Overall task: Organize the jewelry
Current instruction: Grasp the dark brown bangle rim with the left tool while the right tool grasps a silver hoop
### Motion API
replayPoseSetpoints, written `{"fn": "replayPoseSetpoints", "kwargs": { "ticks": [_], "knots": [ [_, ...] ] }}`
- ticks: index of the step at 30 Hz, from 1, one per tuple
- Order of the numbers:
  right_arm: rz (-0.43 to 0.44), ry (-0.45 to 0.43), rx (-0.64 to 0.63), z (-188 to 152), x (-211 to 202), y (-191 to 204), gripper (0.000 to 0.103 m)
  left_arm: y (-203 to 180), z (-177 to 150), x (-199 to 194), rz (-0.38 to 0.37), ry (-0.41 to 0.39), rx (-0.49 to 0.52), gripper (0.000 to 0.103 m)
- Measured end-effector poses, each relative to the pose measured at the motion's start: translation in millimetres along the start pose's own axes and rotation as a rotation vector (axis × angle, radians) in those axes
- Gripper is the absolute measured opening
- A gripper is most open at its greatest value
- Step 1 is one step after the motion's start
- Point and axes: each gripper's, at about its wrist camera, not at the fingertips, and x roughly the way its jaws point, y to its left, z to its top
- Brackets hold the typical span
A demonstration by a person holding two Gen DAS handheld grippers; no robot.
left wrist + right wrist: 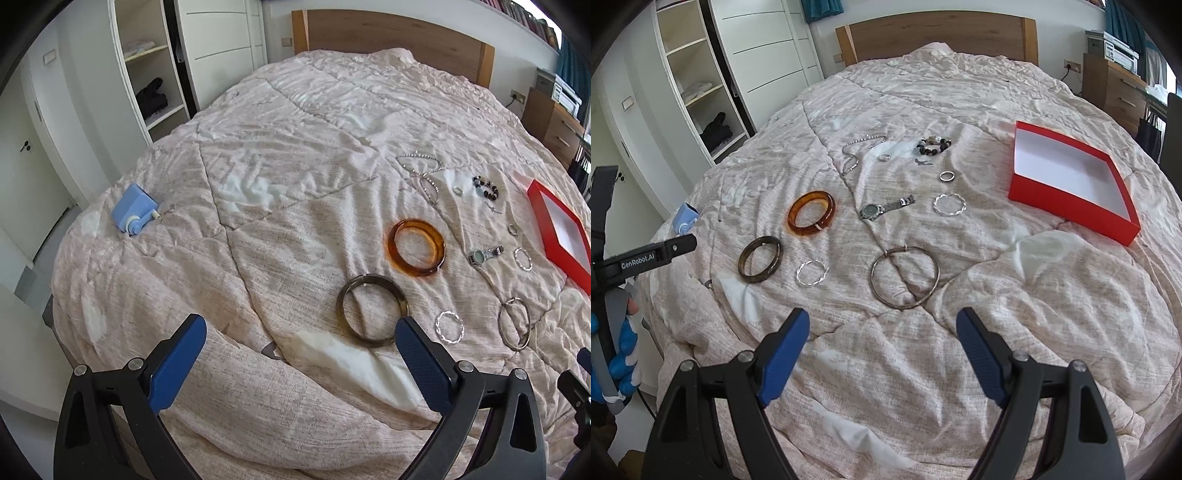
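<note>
Right wrist view shows the right hand-held gripper spread wide and empty above the bed, with the large thin silver hoop lying flat just ahead of its fingertips, almost centred between them. The red box sits open and empty further ahead and to the right, well apart from the hoop. By my judgement this hand is the nearer one to both hoop and box, so a straight reach forward, then a swing to the right, would serve.

From the left wrist view, the left hand-held gripper is also wide open and holds nothing. The dark bangle lies flat just in front of it, its near edge tucked behind the right-side finger, so that hand would need to shift right to straddle it.

Counting what lies on the bed:
- two thick bangles: the dark one and an amber bangle beyond it
- one large hoop
- two twisted silver bracelets, one near the dark bangle, one near the watch
- one wristwatch, strap running toward the box
- two small rings
- one beaded bracelet
- one silver chain

A small blue object sits apart at the left edge of the bed.
</note>
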Motion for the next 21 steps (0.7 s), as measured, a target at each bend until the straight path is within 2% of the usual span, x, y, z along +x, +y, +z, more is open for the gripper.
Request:
{"fn": "replayPoseSetpoints", "kwargs": {
  "ticks": [16, 19, 21],
  "knots": [
    [0.005, 0.055, 0.0, 0, 25, -7, 0.078, -4, -10, 34, -0.017, 0.081, -0.017, 0.094],
    [0.031, 0.073, -0.012, 1, 32, -3, 0.071, -4, -9, 43, -0.026, 0.103, -0.022, 0.091],
    [0.051, 0.086, -0.026, 2, 38, 1, 0.066, -3, -8, 49, -0.039, 0.12, -0.029, 0.085]
  ]
}}
